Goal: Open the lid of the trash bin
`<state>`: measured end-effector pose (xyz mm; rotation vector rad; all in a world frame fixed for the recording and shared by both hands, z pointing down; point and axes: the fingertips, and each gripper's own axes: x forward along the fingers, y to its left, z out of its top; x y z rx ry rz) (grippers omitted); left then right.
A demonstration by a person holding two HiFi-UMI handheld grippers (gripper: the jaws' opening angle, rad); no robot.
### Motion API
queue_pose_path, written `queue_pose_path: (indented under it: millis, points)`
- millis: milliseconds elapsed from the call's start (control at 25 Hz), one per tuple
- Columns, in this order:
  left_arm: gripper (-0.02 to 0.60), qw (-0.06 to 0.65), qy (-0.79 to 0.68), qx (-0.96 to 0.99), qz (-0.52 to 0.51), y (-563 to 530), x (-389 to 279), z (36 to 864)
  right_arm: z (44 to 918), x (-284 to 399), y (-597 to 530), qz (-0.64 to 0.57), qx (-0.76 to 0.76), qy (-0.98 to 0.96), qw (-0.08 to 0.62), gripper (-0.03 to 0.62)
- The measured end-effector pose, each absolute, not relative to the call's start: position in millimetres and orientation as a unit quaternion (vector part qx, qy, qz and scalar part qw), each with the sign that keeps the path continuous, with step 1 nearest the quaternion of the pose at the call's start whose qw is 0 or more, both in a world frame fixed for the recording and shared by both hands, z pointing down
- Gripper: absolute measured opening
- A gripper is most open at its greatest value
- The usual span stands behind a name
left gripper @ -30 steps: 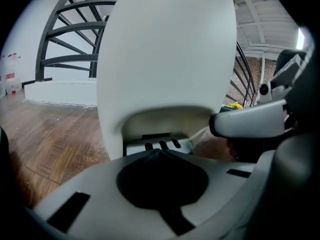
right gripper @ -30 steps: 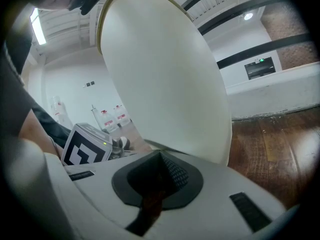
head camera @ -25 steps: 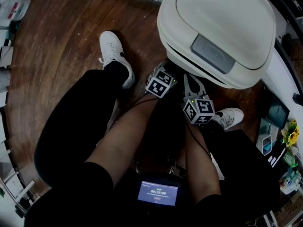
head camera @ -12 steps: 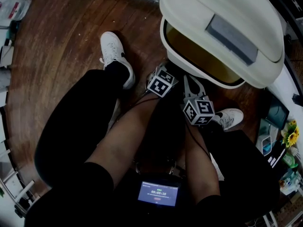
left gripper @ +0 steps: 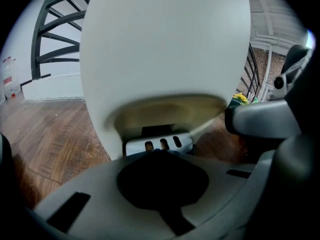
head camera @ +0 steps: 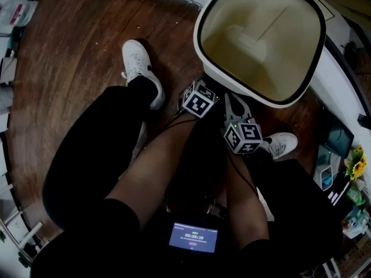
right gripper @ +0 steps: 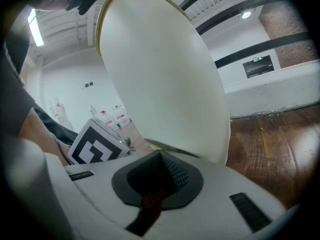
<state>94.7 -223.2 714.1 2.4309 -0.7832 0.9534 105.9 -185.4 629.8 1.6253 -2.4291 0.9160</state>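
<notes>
Both clenched, empty: left gripper, right gripper; trash bin upright, open mouth facing up.

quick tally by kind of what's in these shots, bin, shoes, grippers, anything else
trash bin, lid up: 1
white shoes: 2
grippers, left gripper and right gripper: 2
small lit screen: 1
bunch of yellow flowers: 1
total: 7

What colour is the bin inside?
The round white trash bin is creamy beige inside; head view.
</notes>
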Motion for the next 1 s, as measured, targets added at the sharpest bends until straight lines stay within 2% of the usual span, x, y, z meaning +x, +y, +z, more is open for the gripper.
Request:
queue_pose_path:
  millis: [1000]
  points:
    - [0.021,0.204,-0.286,0.865,0.359,-221.3,97.8,716.8,624.5,115.8,-179.8,0.296,0.529,-0.794,0.049,-0.001]
